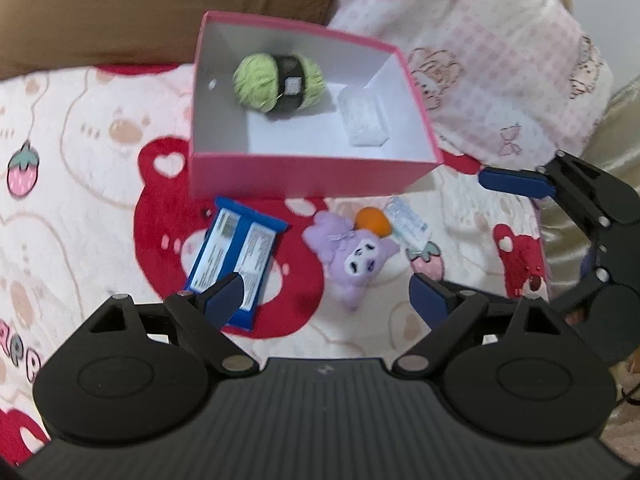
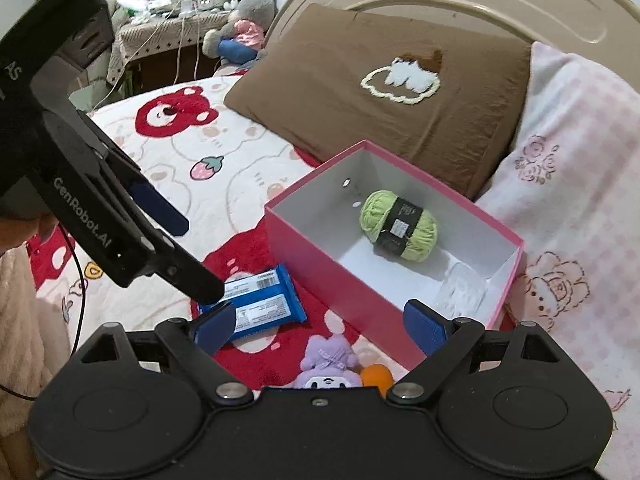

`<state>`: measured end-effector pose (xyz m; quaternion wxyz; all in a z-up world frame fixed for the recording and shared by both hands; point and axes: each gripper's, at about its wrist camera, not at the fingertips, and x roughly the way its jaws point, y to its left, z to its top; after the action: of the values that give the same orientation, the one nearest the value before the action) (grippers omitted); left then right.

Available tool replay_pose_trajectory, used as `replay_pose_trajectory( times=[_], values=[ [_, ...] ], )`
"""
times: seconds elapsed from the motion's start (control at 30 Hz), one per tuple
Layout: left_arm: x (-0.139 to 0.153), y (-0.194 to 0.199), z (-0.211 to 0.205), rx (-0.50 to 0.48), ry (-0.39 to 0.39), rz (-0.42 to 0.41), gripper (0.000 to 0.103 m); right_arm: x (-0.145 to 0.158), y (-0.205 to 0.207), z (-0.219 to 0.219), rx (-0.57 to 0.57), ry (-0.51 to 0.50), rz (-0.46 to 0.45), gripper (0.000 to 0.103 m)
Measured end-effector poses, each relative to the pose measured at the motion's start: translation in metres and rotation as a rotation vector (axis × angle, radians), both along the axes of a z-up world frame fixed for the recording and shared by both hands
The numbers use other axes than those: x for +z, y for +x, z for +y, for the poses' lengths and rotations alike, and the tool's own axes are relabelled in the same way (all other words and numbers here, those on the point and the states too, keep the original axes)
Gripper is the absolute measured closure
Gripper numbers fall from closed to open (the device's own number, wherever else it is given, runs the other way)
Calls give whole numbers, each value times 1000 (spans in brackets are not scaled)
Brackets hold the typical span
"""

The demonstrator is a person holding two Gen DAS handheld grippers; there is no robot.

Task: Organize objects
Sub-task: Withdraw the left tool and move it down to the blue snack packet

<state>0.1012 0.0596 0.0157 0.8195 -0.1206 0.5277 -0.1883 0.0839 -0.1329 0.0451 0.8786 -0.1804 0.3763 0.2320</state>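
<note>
A pink box (image 1: 312, 178) (image 2: 332, 276) lies open on the bear-print blanket. It holds a green yarn ball (image 1: 260, 80) (image 2: 400, 226) and a clear plastic packet (image 1: 364, 118) (image 2: 460, 292). In front of the box lie a blue snack packet (image 1: 236, 248) (image 2: 264, 304), a purple plush (image 1: 356, 252) (image 2: 328, 364), an orange ball (image 1: 372, 220) (image 2: 378, 376) and a small white sachet (image 1: 408, 220). My left gripper (image 1: 326, 300) (image 2: 200, 258) hangs open over the blue packet and the plush, holding nothing. My right gripper (image 2: 320, 328) is open above the plush and empty; one of its fingers (image 1: 516, 184) shows at the box's right corner.
A brown pillow (image 2: 360, 92) and a pink checked pillow (image 2: 580, 160) lean against the headboard (image 2: 480, 0) right behind the box. A cluttered bedside table (image 2: 168, 28) with soft toys stands beyond the bed. Open blanket (image 1: 80, 152) lies left of the box.
</note>
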Motion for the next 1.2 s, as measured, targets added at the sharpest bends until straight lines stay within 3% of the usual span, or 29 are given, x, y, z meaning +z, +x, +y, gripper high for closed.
replay_pose_trajectory(
  times=[0.17,0.37,0.53,0.67,0.77,1.0,1.2],
  values=[
    [-10,1,10,26,-7,3,14,-9,-2,9,65,-22,12,10],
    [-27,-1,12,45,32,15,14,-21,3,14,86,-11,48,10],
    [-50,-4,18,115,65,25,14,-39,10,18,105,4,83,10],
    [-69,-3,26,186,20,75,15,-58,15,21,120,-5,95,14],
    [-81,0,29,205,13,102,15,-74,22,26,105,-47,109,14],
    [-97,5,34,231,53,81,16,-91,36,30,74,-42,97,14],
    [-113,8,43,302,21,95,19,-109,46,42,44,-25,62,19]
  ],
)
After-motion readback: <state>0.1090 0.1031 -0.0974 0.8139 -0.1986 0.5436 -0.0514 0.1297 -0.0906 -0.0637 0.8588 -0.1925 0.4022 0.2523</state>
